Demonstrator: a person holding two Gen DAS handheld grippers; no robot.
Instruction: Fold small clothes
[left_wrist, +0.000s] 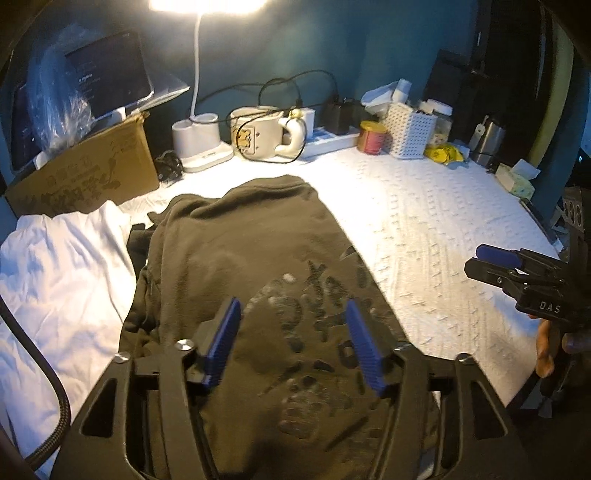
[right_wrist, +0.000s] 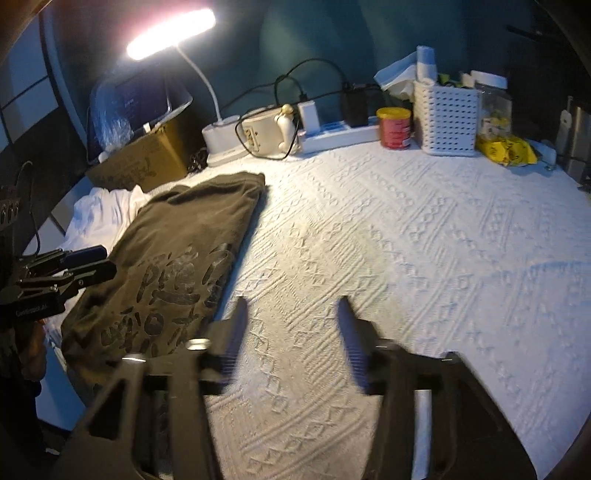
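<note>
Your left tongs (left_wrist: 293, 341) hang spread above the dark folded shirt (left_wrist: 240, 258), gripping nothing. Your right tongs (right_wrist: 290, 341) stand spread over the white tabletop (right_wrist: 424, 258), also empty. The shirt lies at the tabletop's left beside white cloth (left_wrist: 62, 266); its near edge is hidden, its print blurred.

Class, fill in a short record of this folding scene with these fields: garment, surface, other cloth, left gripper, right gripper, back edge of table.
garment: dark olive shirt with a worn print, lying folded and flat
surface: white textured tablecloth
other cloth: white garment, crumpled, beside the shirt
left gripper: left gripper open above the shirt, nothing between the pads
right gripper: right gripper open over bare cloth, holding nothing
back edge of table: lit desk lamp, mug, red tin, white basket
</note>
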